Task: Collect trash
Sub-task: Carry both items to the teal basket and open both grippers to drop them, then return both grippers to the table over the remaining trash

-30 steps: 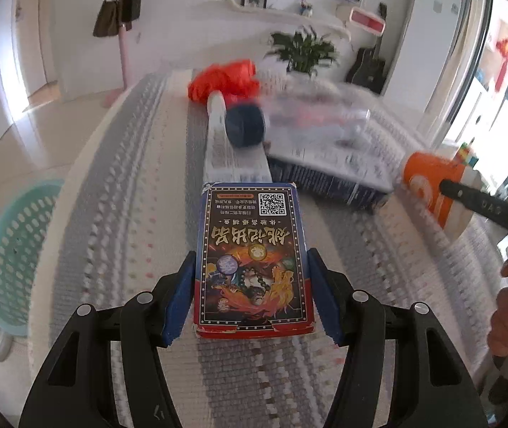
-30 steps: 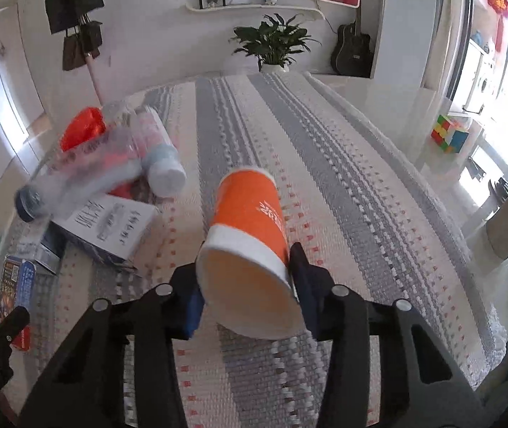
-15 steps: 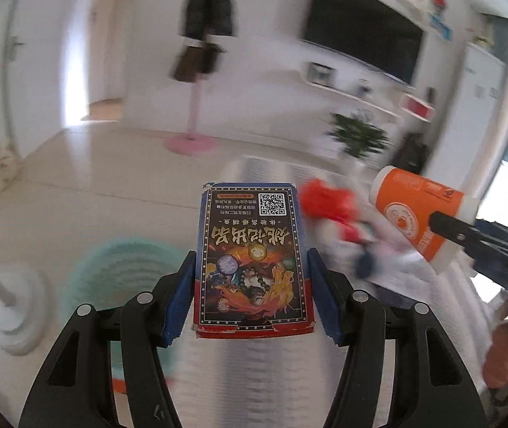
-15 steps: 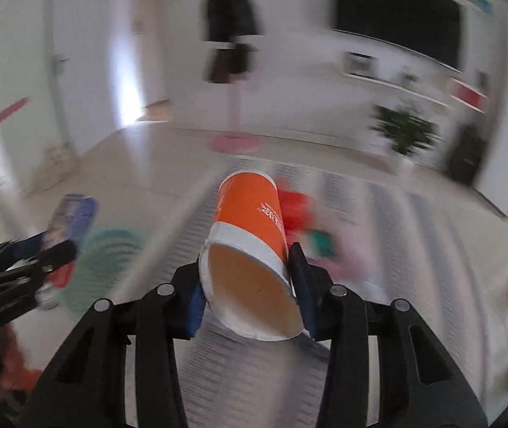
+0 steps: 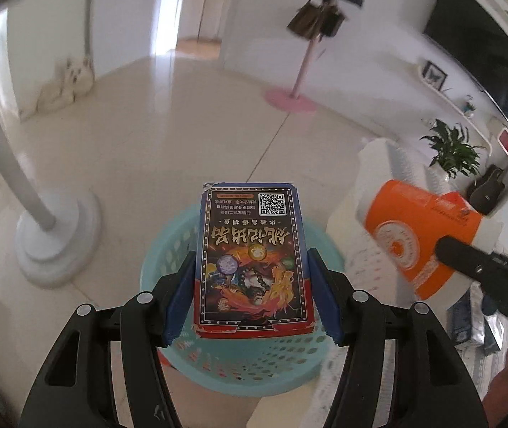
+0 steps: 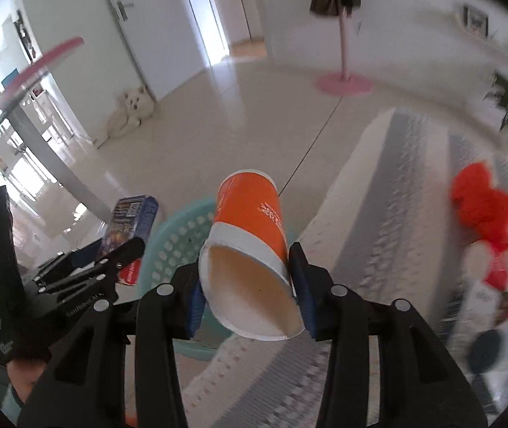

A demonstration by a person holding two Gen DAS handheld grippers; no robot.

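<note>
Lengthwise, the card box and orange cup, rim camera-ward, sit clamped between fingers.

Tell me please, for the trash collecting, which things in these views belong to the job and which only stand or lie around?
Belong to the job:
- card box, held in the left gripper
- orange paper cup, held in the right gripper
- teal basket, below both
- red crumpled bag on the striped cloth

Just lying about:
- pink coat stand
- potted plant
- white dog
- television
</note>
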